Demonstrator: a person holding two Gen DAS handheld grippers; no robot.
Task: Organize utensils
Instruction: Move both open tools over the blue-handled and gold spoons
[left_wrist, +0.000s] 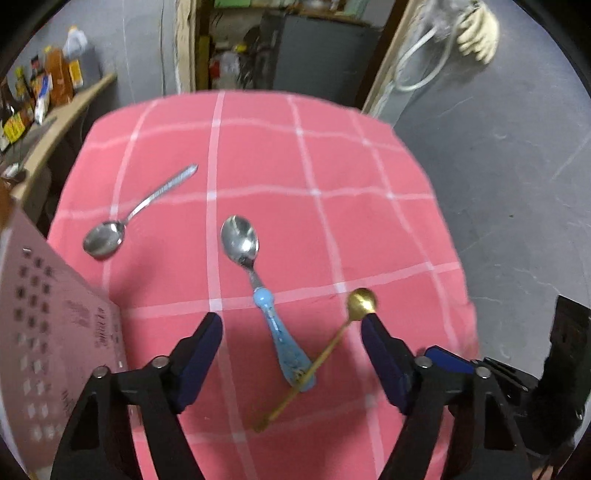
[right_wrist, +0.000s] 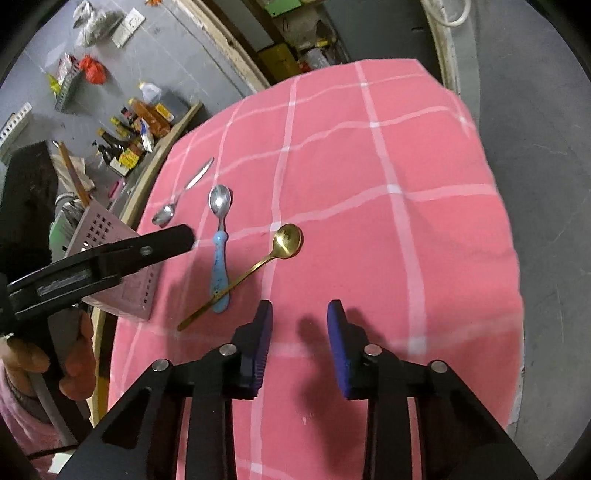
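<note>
Looking down over a pink checked tablecloth, we see three spoons lying on it: an all-steel spoon at the far left, a blue-handled spoon in the middle, and a slim gold spoon whose stem crosses over the blue handle's end. Our left gripper hangs above the blue handle with its jaws wide apart, gripping nothing. Our right gripper hovers over bare cloth, jaws partly apart and empty. A pink perforated utensil holder stands at the cloth's left edge, just beside the steel spoon.
</note>
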